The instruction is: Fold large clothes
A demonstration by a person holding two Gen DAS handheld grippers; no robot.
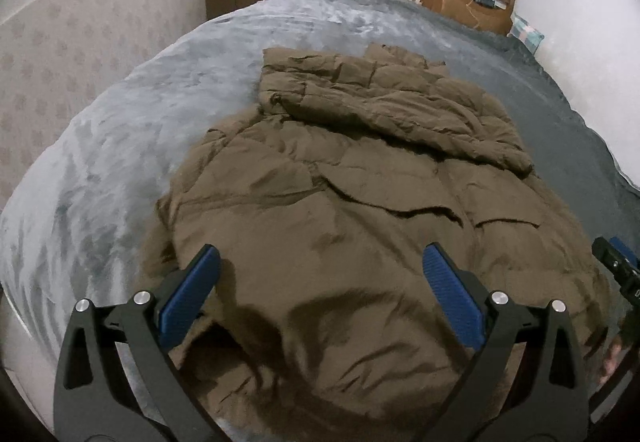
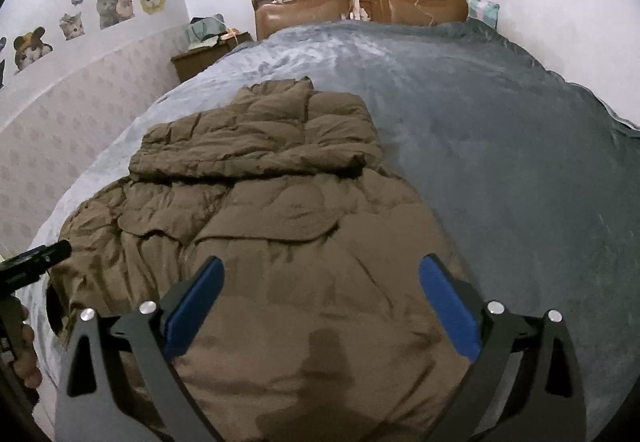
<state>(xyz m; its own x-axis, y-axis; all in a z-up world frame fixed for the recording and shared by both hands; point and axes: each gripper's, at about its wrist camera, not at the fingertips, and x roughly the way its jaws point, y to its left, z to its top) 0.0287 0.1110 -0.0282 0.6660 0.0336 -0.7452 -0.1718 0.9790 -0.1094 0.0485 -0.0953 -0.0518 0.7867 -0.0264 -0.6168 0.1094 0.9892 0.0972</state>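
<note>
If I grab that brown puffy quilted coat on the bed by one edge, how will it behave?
The brown quilted puffer coat is probably floppy: it lies creased and folded over itself on the grey plush blanket. Its puffed panels suggest it is light for its bulk, though bulky for the open right hand-held gripper. Lifted by one edge, the folded upper part would likely slump open.

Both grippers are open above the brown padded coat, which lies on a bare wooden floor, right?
Not the floor: the brown padded coat lies on a grey plush bedspread, as the right wrist view shows. Left gripper and right gripper are indeed open above it.
</note>
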